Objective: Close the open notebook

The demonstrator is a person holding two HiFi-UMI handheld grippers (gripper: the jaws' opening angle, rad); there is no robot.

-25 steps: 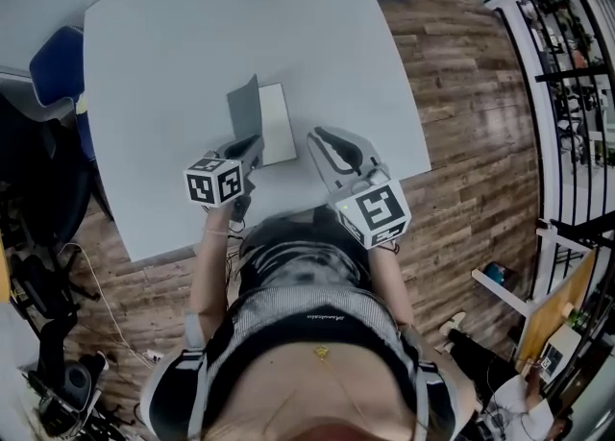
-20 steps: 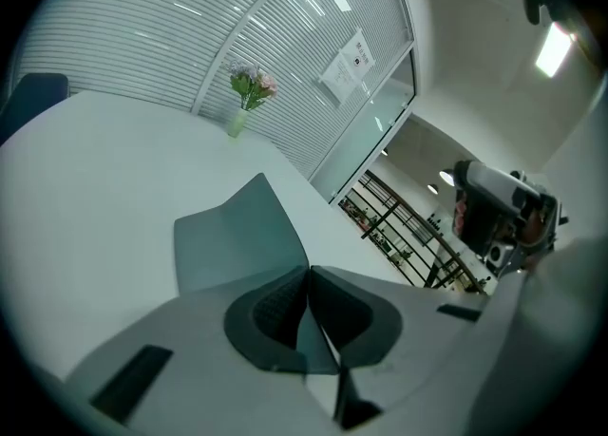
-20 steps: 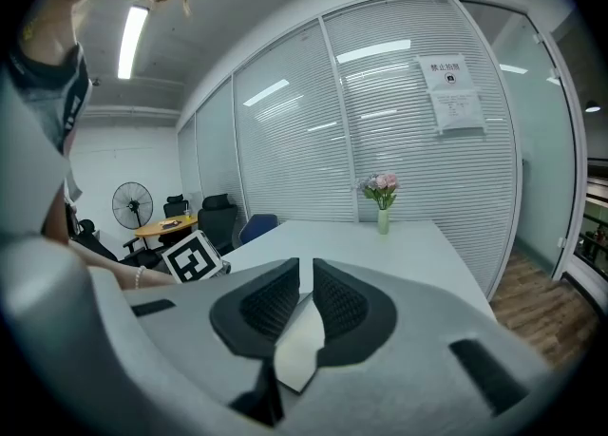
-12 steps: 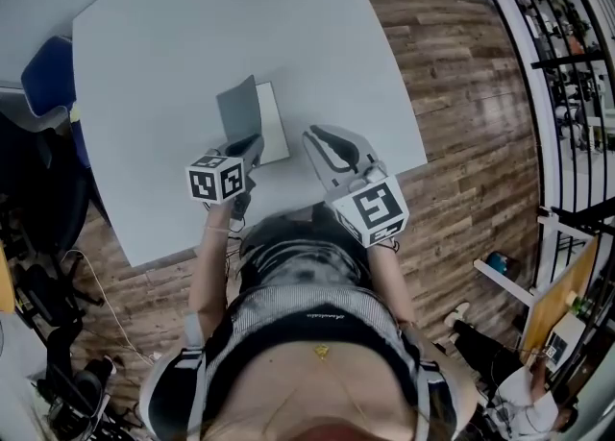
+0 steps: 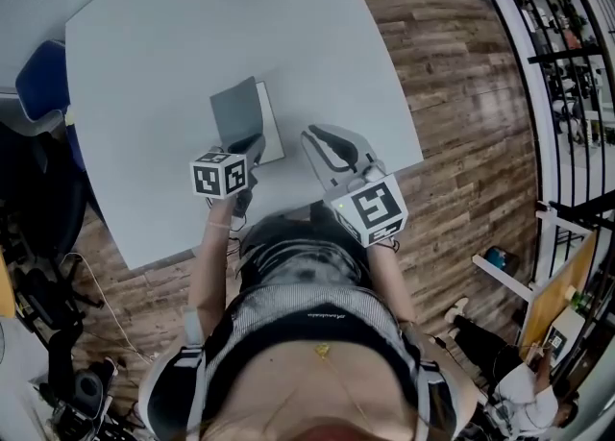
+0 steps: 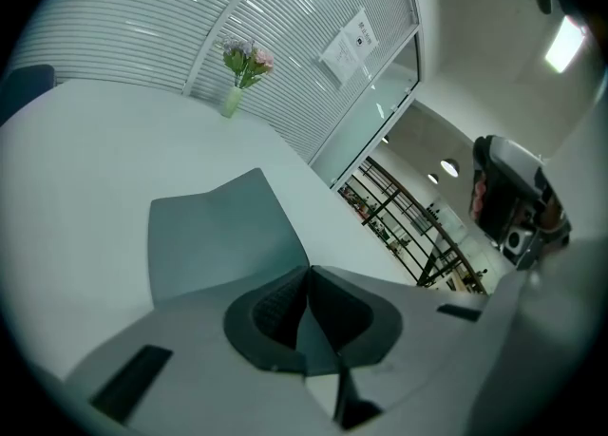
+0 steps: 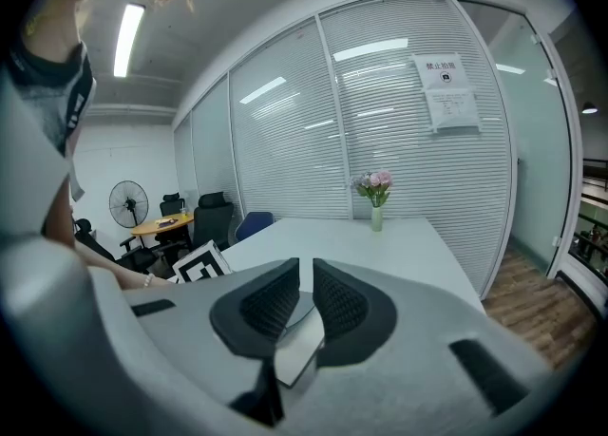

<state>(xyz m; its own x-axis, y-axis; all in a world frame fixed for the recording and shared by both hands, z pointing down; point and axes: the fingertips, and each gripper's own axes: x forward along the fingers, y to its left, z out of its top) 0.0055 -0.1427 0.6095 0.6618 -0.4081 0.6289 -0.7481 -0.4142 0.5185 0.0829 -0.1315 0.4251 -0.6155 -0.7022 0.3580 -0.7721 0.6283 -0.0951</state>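
Observation:
The notebook (image 5: pixel 271 124) lies on the white table (image 5: pixel 173 36) in the head view, its white page facing up. Its grey cover (image 5: pixel 236 108) stands raised and leans over the page. My left gripper (image 5: pixel 255 147) is at the cover's near edge. In the left gripper view the left gripper (image 6: pixel 309 277) is shut, a thin edge of the grey cover (image 6: pixel 218 235) pinched between its pads. My right gripper (image 5: pixel 315 137) hovers just right of the notebook. In the right gripper view the right gripper (image 7: pixel 306 277) has its pads almost together with nothing between them, and the notebook (image 7: pixel 296 334) shows below them.
A small vase of flowers (image 6: pixel 239 78) stands at the table's far edge and also appears as the vase (image 7: pixel 376 199) ahead of my right gripper. A blue chair (image 5: pixel 38 93) sits at the table's left. Black railing (image 5: pixel 567 93) runs along the wooden floor at right.
The grey cover has swung further over the white page, so less of the page shows. My left gripper moved a little with it. The right gripper stayed put.

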